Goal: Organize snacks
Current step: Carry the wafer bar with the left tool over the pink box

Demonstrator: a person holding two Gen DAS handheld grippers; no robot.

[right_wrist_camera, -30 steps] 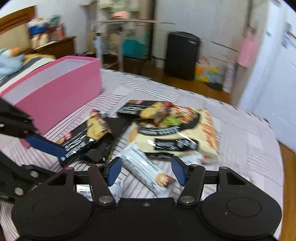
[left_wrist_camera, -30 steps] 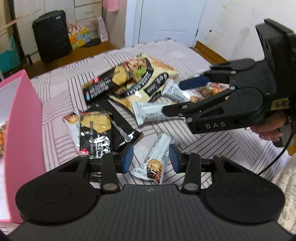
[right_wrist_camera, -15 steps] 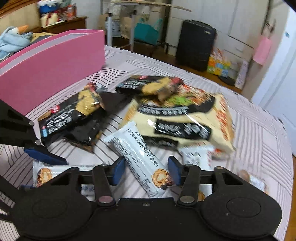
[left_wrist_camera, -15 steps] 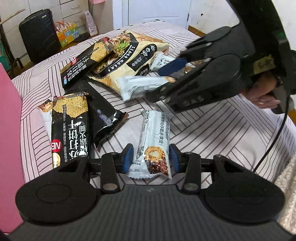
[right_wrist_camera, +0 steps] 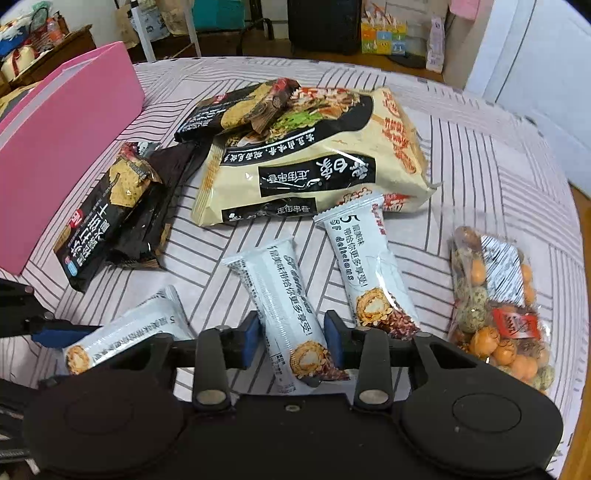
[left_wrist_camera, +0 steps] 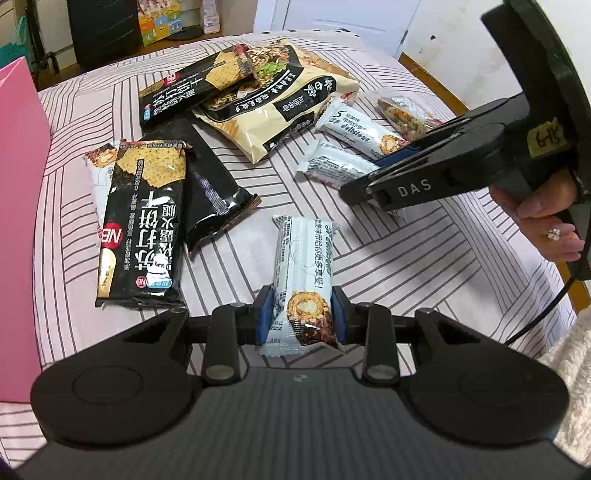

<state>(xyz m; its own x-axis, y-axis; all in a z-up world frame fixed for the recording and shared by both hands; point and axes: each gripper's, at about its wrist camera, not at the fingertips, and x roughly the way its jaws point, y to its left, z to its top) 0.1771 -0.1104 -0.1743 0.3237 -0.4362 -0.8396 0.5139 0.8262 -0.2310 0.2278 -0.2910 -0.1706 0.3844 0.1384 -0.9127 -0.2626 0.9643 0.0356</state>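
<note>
Snacks lie on a striped bedsheet. My left gripper [left_wrist_camera: 302, 314] is shut on the near end of a white snack bar [left_wrist_camera: 303, 266]; that bar also shows in the right wrist view [right_wrist_camera: 129, 336]. My right gripper [right_wrist_camera: 292, 334] straddles a second white snack bar [right_wrist_camera: 284, 310] with its blue pads [right_wrist_camera: 331, 334] against the wrapper's sides. A third white bar [right_wrist_camera: 365, 262] lies just to its right. A large beige noodle bag [right_wrist_camera: 314, 155] and black cracker packs [left_wrist_camera: 146, 221] lie farther off.
A pink box [right_wrist_camera: 55, 147] stands at the left, its edge also in the left wrist view [left_wrist_camera: 18, 166]. A clear bag of coated nuts [right_wrist_camera: 498, 306] lies at the right. A black suitcase [right_wrist_camera: 321, 22] and a white door [right_wrist_camera: 535, 74] stand beyond the bed.
Both grippers have moved down and forward onto their bars and closed in from open. The left now pinches its bar; the right's pads have come in against its bar.
</note>
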